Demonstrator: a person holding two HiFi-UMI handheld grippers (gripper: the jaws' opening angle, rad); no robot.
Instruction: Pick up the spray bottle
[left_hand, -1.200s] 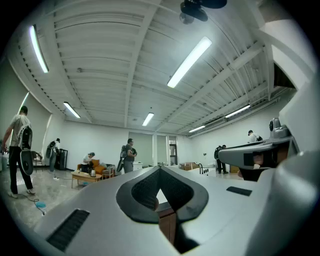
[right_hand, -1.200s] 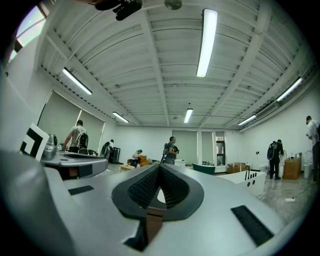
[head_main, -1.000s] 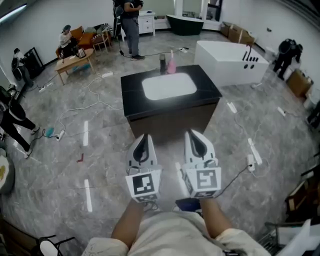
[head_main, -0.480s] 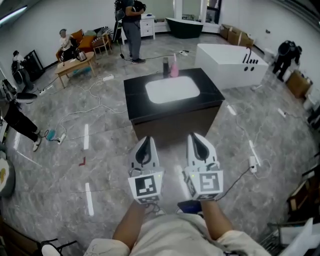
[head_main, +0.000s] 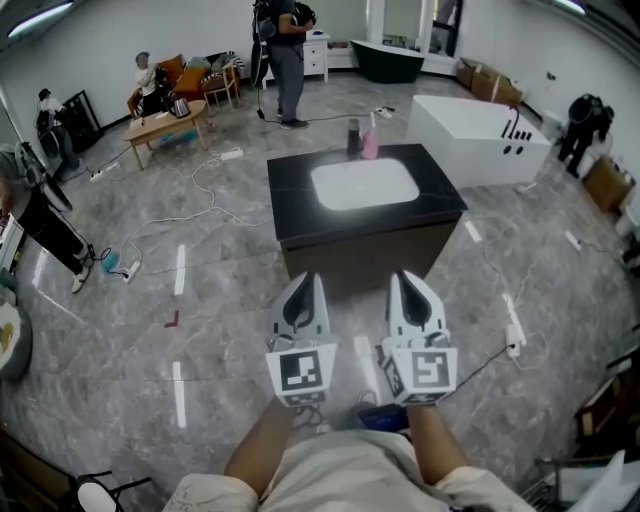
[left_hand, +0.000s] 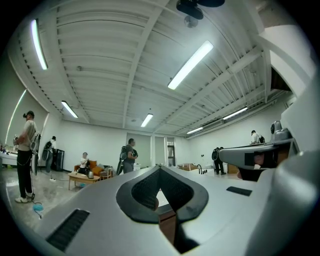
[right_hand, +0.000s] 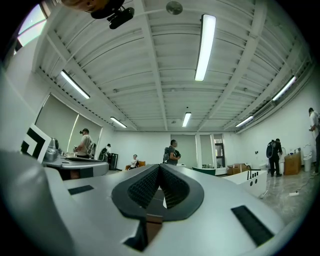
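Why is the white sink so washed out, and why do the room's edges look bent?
Head view: the sink is overexposed to blank white, and the wide lens bows the walls near the corners. Left gripper view and right gripper view: black round borders, and the ceiling ribs curve.

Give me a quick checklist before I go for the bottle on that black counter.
1. Pink bottle in sight, upright at the far edge of the black counter: ok.
2. Left gripper empty: ok; fingers together on nothing.
3. Right gripper open for a grasp: not ok; shut and empty.
4. Within reach: not ok; both grippers are over the floor, short of the counter.
5. Room around the bottle: cannot tell; a dark bottle stands close beside it.
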